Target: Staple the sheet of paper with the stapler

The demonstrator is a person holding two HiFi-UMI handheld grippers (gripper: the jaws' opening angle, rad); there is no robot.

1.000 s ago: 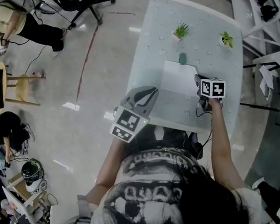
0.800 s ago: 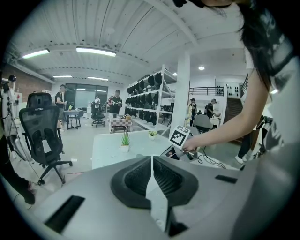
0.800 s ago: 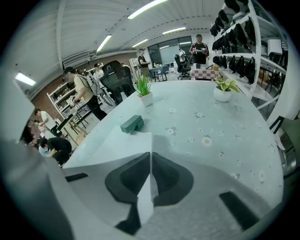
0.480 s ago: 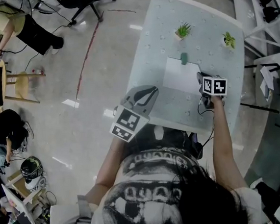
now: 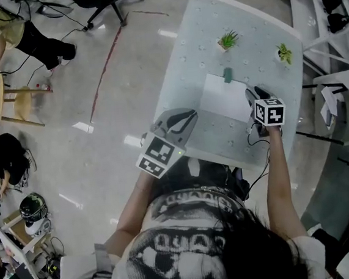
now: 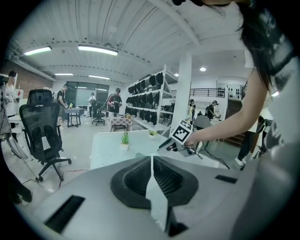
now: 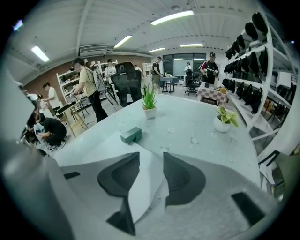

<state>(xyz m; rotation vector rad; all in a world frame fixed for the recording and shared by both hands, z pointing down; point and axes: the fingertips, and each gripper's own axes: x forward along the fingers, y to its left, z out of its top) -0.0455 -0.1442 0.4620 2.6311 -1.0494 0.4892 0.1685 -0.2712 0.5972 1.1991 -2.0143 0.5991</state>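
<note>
White paper [image 5: 223, 98]; dark-green stapler [image 5: 228, 74]; pale mint table [image 5: 198, 38].

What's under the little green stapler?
The stapler sits at the far edge of the white paper on the table. The spot right underneath is covered, so I can't tell how far the paper reaches.
</note>
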